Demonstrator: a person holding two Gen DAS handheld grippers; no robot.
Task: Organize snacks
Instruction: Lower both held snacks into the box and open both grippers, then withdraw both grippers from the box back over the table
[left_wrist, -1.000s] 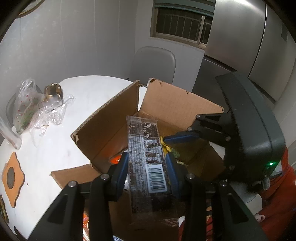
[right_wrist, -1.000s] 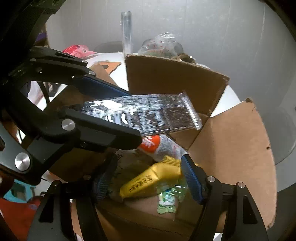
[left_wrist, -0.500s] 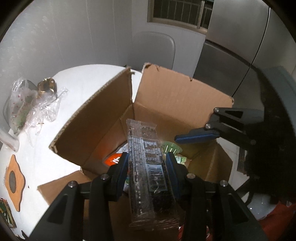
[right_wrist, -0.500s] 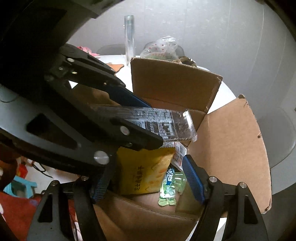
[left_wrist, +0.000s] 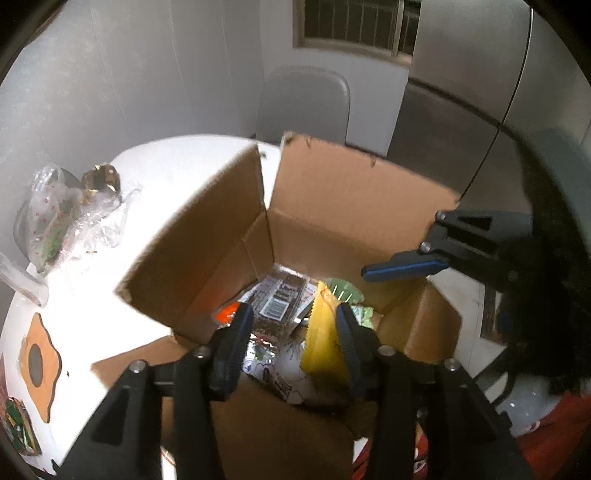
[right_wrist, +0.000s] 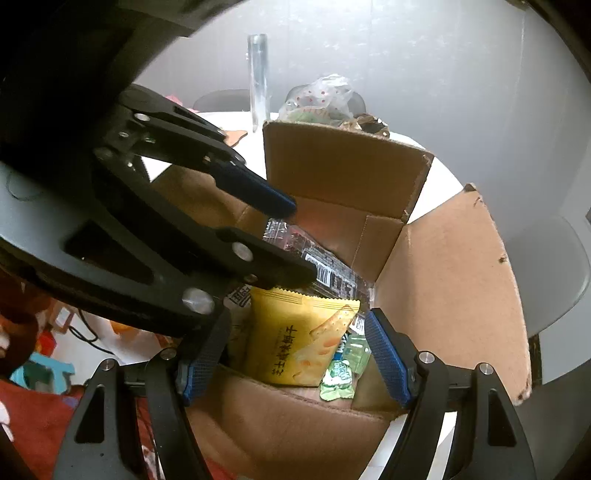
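An open cardboard box (left_wrist: 343, 206) stands on the white round table (left_wrist: 96, 306) and holds several snacks. The dark clear-wrapped snack bar (left_wrist: 279, 301) with a barcode lies inside the box, also in the right wrist view (right_wrist: 332, 271). A yellow cracker packet (right_wrist: 301, 343) stands in the box near its front wall, beside a green packet (right_wrist: 345, 363). My left gripper (left_wrist: 293, 326) is open and empty above the box's contents. My right gripper (right_wrist: 295, 354) is open and empty, its fingers either side of the yellow packet.
Clear plastic bags (left_wrist: 70, 210) and a tall clear tube (right_wrist: 258, 81) sit at the table's far side. An orange flower-shaped coaster (left_wrist: 37, 363) lies near the table's edge. A grey chair (left_wrist: 303, 103) stands behind the table. The box flaps stand up around the opening.
My left gripper opened and let go of the dark snack bar, which dropped into the box. The yellow packet now stands upright in the box.
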